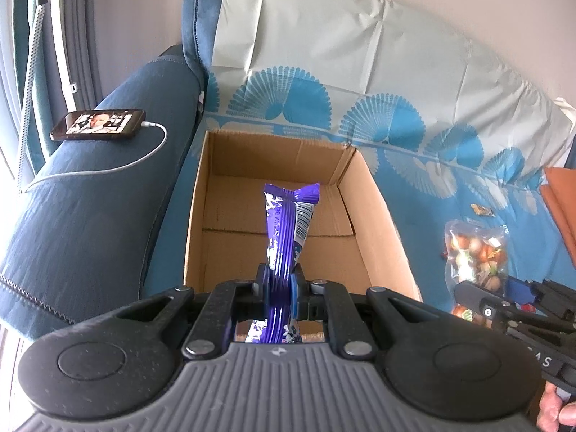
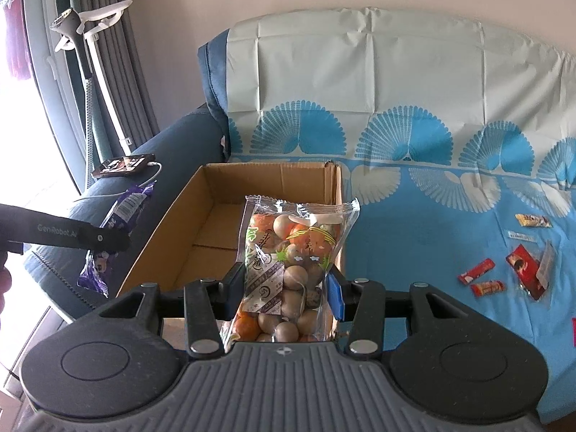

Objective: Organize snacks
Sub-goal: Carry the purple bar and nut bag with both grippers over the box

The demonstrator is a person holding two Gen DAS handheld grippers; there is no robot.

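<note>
My left gripper (image 1: 280, 279) is shut on a purple snack packet (image 1: 288, 230), which sticks up and forward over the open cardboard box (image 1: 381, 216). From the right wrist view the same purple packet (image 2: 124, 212) hangs left of the box, pinched in the left gripper (image 2: 108, 243). My right gripper (image 2: 284, 284) is shut on a clear bag of round brown and orange snacks (image 2: 295, 259), held upright in front of the box (image 2: 172, 237). The clear bag (image 1: 475, 252) also shows at the right of the left wrist view. The box inside looks bare.
The box sits on a sofa under a blue and white patterned cover (image 2: 432, 194). A phone (image 1: 97, 124) on a charging cable lies on the blue armrest (image 1: 90, 208). Several small red and yellow snack packets (image 2: 504, 270) lie on the cover to the right. Curtains hang at the left.
</note>
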